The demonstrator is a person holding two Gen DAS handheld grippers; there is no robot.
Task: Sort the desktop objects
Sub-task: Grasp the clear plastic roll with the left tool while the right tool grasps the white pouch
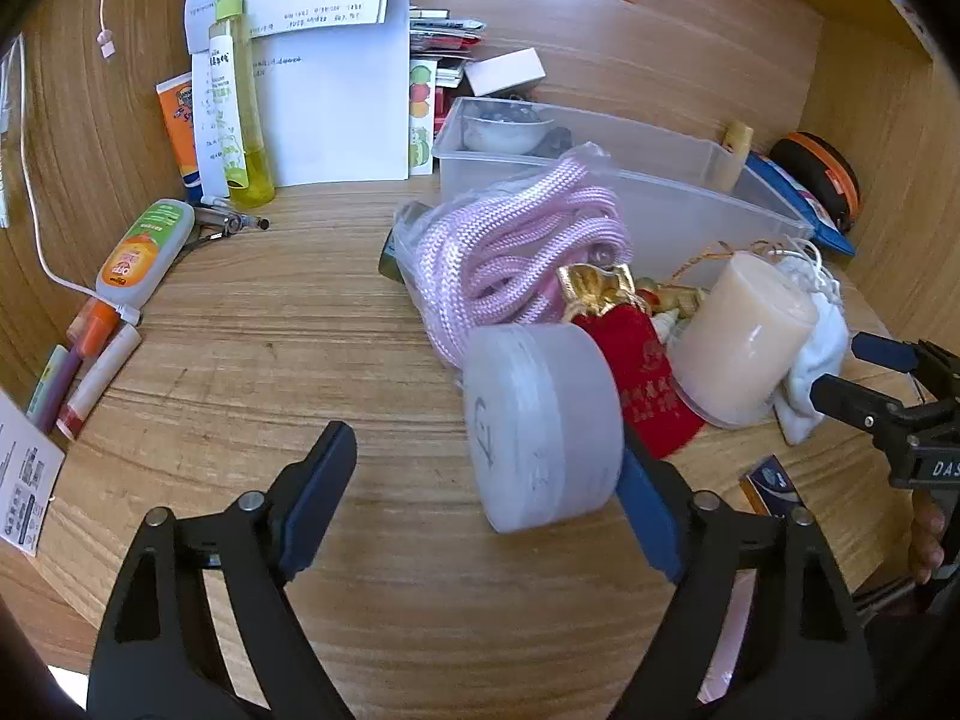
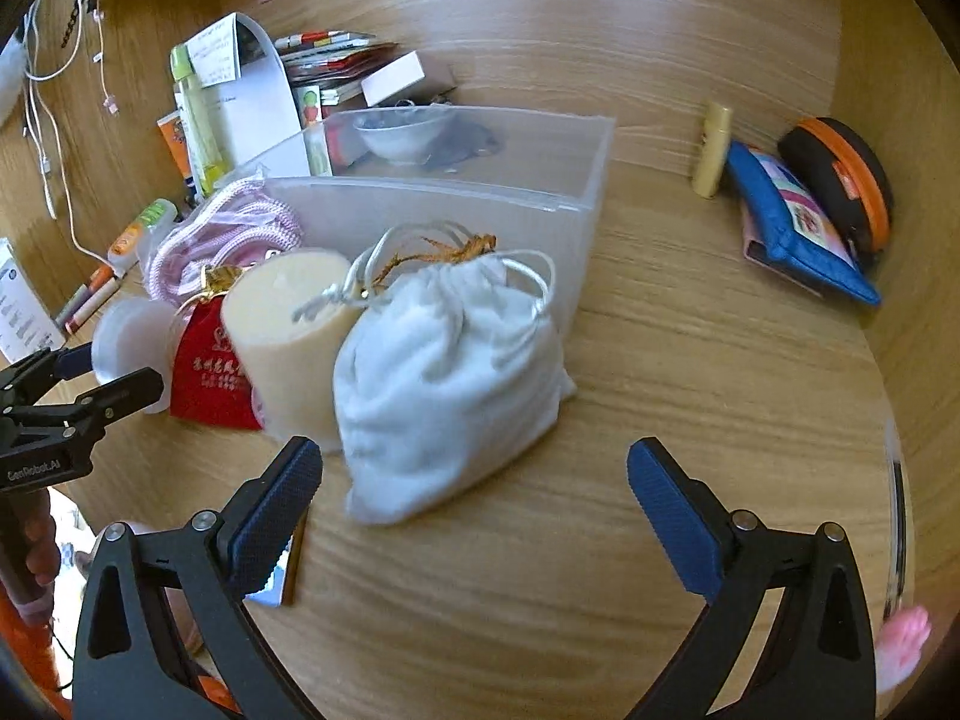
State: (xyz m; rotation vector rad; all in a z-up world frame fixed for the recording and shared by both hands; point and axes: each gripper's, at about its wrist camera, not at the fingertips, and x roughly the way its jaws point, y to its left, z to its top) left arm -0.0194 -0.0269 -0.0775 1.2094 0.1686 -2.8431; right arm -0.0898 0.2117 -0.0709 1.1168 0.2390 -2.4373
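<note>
Left tongs (image 1: 486, 492) angled down, spread wide

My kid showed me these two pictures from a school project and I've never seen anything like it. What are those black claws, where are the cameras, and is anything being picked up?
There is no machine here: a person holds a handheld grabber in each hand, and each has a camera looking out along its two fingers. One picture is from the left tool, the other from the right tool; each also shows the other tool at its edge.

The wooden desk is cluttered: a clear plastic box, a bundle of pink rope, a red pouch, a cream candle, a white drawstring bag, bottles and papers.

A round frosted jar lies between the left tool's fingers, against one of them, but the other stands clear, so it isn't gripped. The right tool is wide open near the white bag, holding nothing.
</note>
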